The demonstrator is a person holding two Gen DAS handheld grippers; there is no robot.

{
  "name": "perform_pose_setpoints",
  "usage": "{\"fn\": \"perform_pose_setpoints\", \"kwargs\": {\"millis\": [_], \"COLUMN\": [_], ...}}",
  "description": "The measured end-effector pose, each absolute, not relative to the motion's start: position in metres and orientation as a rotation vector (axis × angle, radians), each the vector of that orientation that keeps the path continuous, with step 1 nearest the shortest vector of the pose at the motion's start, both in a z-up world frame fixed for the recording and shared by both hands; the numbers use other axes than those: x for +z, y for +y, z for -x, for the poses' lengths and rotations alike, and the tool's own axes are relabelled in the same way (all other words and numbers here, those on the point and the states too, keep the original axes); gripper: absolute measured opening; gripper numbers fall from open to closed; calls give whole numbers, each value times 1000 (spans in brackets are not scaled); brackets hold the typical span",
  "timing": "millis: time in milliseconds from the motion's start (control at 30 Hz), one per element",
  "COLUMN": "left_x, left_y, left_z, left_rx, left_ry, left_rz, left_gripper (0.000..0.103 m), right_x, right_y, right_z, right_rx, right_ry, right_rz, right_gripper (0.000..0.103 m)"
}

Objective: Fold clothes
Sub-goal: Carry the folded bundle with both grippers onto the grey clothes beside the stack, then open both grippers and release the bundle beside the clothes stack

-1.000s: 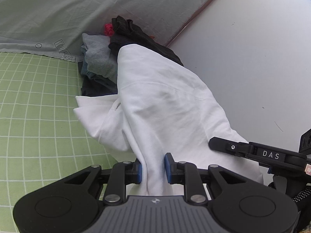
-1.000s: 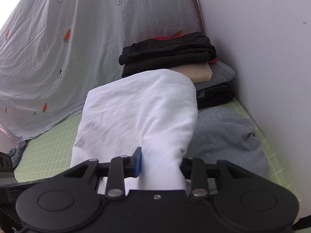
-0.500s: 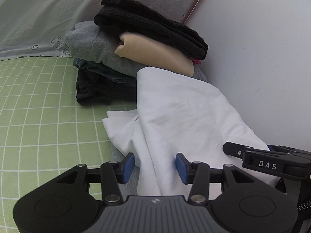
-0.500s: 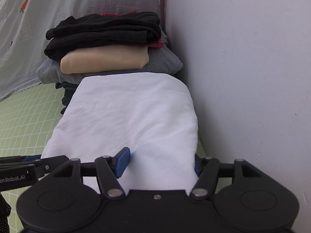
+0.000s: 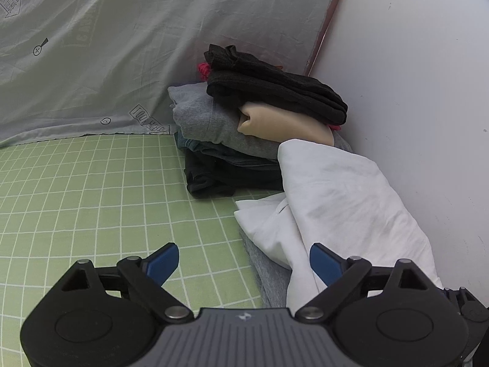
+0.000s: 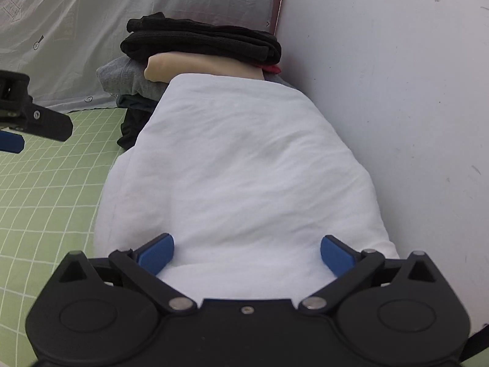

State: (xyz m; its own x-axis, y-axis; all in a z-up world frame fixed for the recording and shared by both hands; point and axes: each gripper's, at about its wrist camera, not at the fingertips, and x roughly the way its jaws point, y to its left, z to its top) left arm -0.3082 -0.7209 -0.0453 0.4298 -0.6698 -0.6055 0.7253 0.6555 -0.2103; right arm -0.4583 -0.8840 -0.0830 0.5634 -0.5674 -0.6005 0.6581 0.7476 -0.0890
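A folded white garment (image 5: 342, 202) (image 6: 241, 168) lies on the green checked sheet beside the white wall, on top of a grey garment (image 5: 269, 278). My left gripper (image 5: 244, 263) is open, pulled back from the white cloth's left edge, with nothing between its fingers. My right gripper (image 6: 247, 252) is open too, its blue pads standing either side of the garment's near end without pinching it. Behind the white garment stands a stack of folded clothes (image 5: 259, 128) (image 6: 198, 58): black on top, then beige, grey, denim and dark pieces.
A white wall (image 5: 412, 76) runs along the right side, close against the garment. A grey printed pillowcase (image 5: 122, 46) leans up behind the stack. The green checked sheet (image 5: 91, 198) stretches out to the left. The left gripper's finger (image 6: 36, 122) shows at the right view's left edge.
Both grippers opened and let go of the white garment, which dropped from its lifted drape to lie flat by the wall. Both grippers backed away from it.
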Motion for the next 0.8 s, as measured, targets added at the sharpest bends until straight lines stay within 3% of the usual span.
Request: {"fn": "perform_pose_setpoints", "kwargs": {"millis": [133, 433, 800], "left_x": [-28, 10, 19], "left_y": [-693, -632, -555], "left_z": [317, 323, 285], "left_rx": [-857, -881, -933], "left_ry": [648, 496, 521], "left_rz": [-18, -7, -143], "left_gripper": [103, 103, 103], "right_x": [-95, -59, -27], "right_y": [-881, -834, -724], "right_z": [459, 452, 428], "right_rx": [-715, -752, -797], "right_ry": [669, 596, 558], "right_rz": [-177, -191, -267], "right_gripper": [103, 103, 103]}}
